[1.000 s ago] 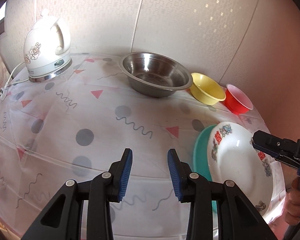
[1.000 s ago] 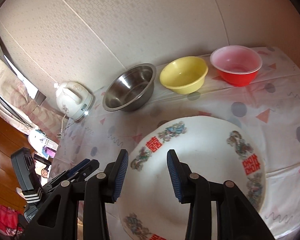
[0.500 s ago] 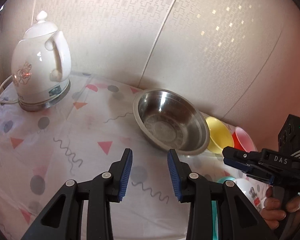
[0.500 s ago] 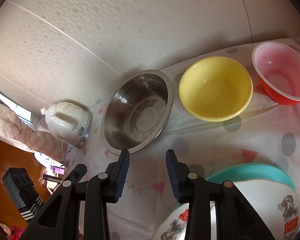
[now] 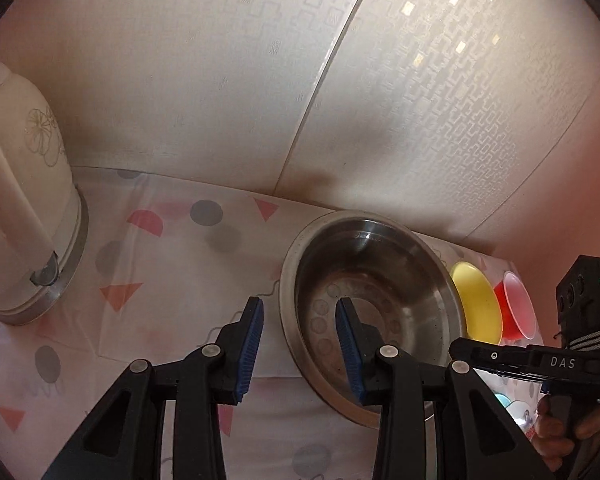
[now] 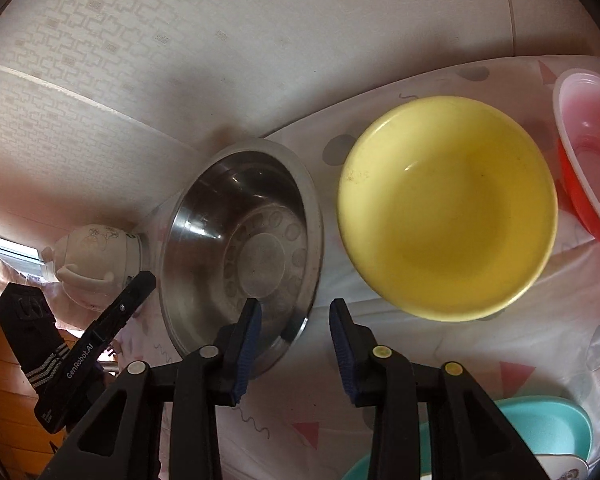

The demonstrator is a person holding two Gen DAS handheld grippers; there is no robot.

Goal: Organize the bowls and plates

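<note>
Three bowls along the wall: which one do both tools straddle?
The steel bowl, the largest and only metal one. Each tool has its rim between open pads: left tool, right tool, which is closing. The yellow bowl and red bowl stand clear.

My left tool [image 5: 299,344] is black plastic with two ribbed blue pads [image 5: 252,350] and round silver screws at the finger pivots. My right tool [image 6: 295,346] matches, though two of its screws look yellowish. Its side reads "DAS"; the left's side reads "GenRobot.AI", above a striped strap.
</note>
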